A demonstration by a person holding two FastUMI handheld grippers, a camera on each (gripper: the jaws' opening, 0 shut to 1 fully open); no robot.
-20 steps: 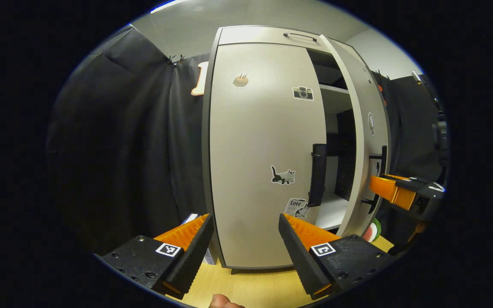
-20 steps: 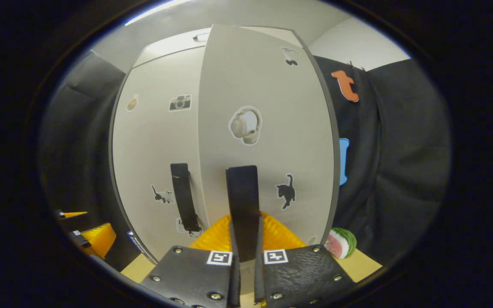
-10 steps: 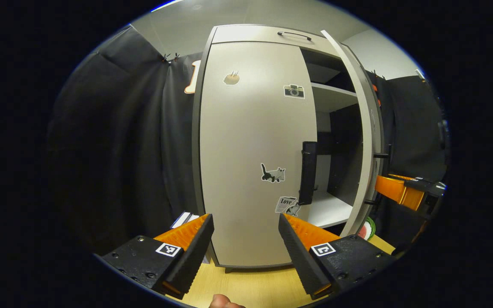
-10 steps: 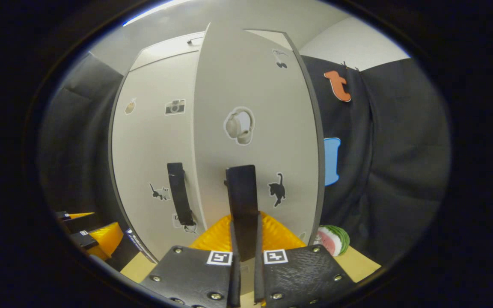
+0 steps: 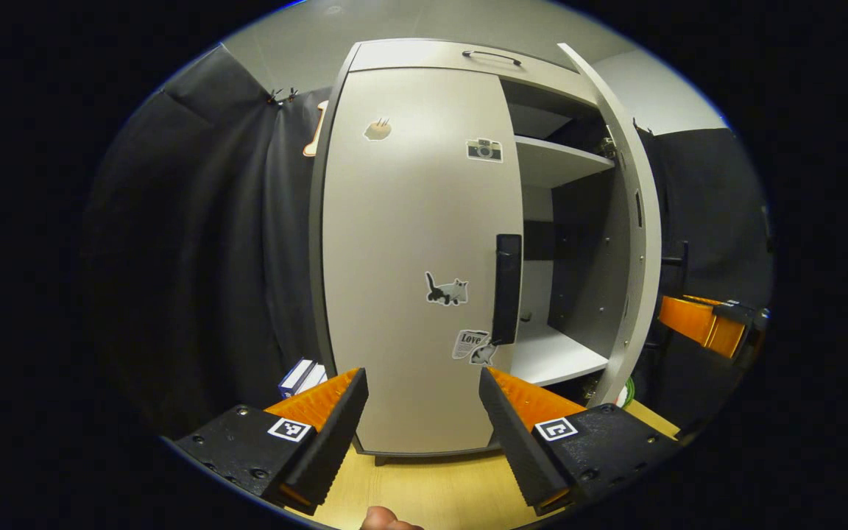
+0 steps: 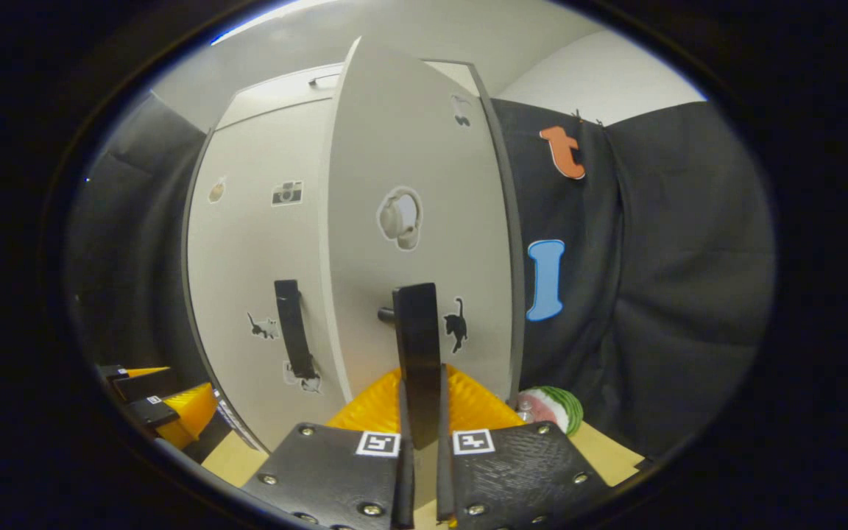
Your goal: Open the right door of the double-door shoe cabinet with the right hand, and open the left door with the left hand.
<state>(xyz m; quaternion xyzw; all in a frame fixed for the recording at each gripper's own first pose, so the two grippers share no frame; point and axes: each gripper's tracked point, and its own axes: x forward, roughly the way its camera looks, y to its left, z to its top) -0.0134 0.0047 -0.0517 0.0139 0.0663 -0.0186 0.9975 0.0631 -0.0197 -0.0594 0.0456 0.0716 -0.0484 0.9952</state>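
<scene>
The grey shoe cabinet stands on a wooden table. Its left door (image 5: 409,258) is closed, and the black vertical handle (image 5: 506,288) sits on that door's right edge. My left gripper (image 5: 424,383) is open, low in front of this door and short of the handle, holding nothing. The right door (image 6: 417,221) is swung well out, baring the white shelves (image 5: 556,158) inside. My right gripper (image 6: 418,390) is shut on the right door's black handle (image 6: 417,346). From the left gripper view the right gripper (image 5: 670,313) shows beyond the open door's edge.
A small blue-and-white box (image 5: 302,377) lies at the cabinet's left foot. A watermelon-slice toy (image 6: 553,408) rests on the table (image 5: 431,493) to the right of the open door. Black cloth hangs on both sides. A fingertip (image 5: 387,519) pokes in at the bottom.
The right door has swung further open with my right gripper on its handle, showing more of the shelves. My left gripper stays open in front of the closed left door.
</scene>
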